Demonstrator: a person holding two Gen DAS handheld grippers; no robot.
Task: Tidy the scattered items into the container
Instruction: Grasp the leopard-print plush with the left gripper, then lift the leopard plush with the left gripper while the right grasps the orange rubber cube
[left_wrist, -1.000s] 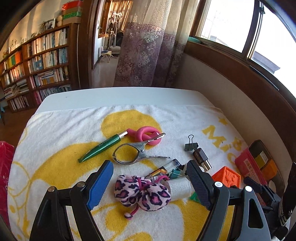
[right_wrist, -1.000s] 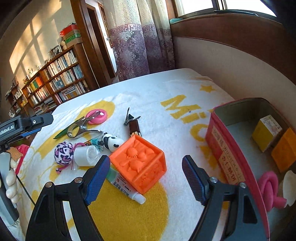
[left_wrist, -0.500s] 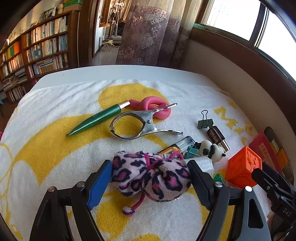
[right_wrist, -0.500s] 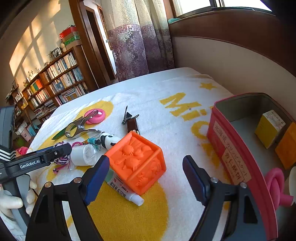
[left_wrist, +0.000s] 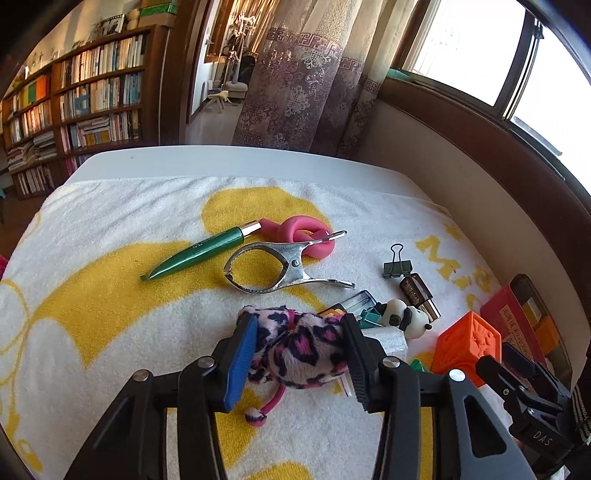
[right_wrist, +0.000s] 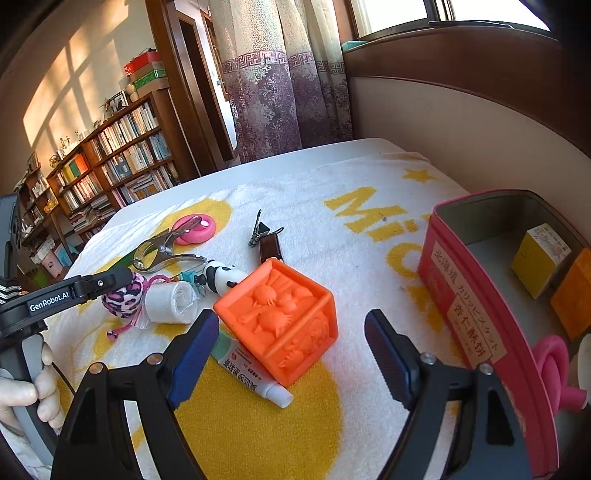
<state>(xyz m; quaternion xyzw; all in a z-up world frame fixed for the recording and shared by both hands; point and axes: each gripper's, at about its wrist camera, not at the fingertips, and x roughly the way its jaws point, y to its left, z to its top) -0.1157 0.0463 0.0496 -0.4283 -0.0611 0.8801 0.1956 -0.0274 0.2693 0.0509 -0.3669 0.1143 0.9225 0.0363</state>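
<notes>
Two grippers work over a white and yellow towel (left_wrist: 110, 295). At the bottom centre of the left wrist view, the left gripper (left_wrist: 299, 354) is closing its jaws, and both pads already press the sides of a pink leopard-print plush hair tie (left_wrist: 299, 350), which bulges between them with its pink cord and bobble trailing toward the lower edge. Just right of it lie a white roll of bandage (left_wrist: 391, 338), a small panda figure (left_wrist: 402, 317) and a clear-ended clutter of small items too jumbled to name. Further up sit a metal spring clamp (left_wrist: 280, 273), a green pen (left_wrist: 199, 254) pointing to the lower left, and a knotted pink rubber loop (left_wrist: 303, 234) under the clamp's upper handle. A black binder clip (left_wrist: 397, 266) and a dark brown lighter-like piece (left_wrist: 419, 293) lie to the right.

In the right wrist view the right gripper (right_wrist: 291, 354) hangs at the bottom centre with its jaws wide apart, gripping nothing. An orange embossed toy cube (right_wrist: 280, 317) sits just ahead of the left pad, resting on a white ointment tube (right_wrist: 251, 373). The container, a red tin (right_wrist: 465, 295), stands at the right edge and holds a yellow box (right_wrist: 539, 258), an orange box (right_wrist: 576, 291) and another pink loop (right_wrist: 554, 369). At the left edge a person's hand (right_wrist: 26, 391) grips the other tool's handle.
</notes>
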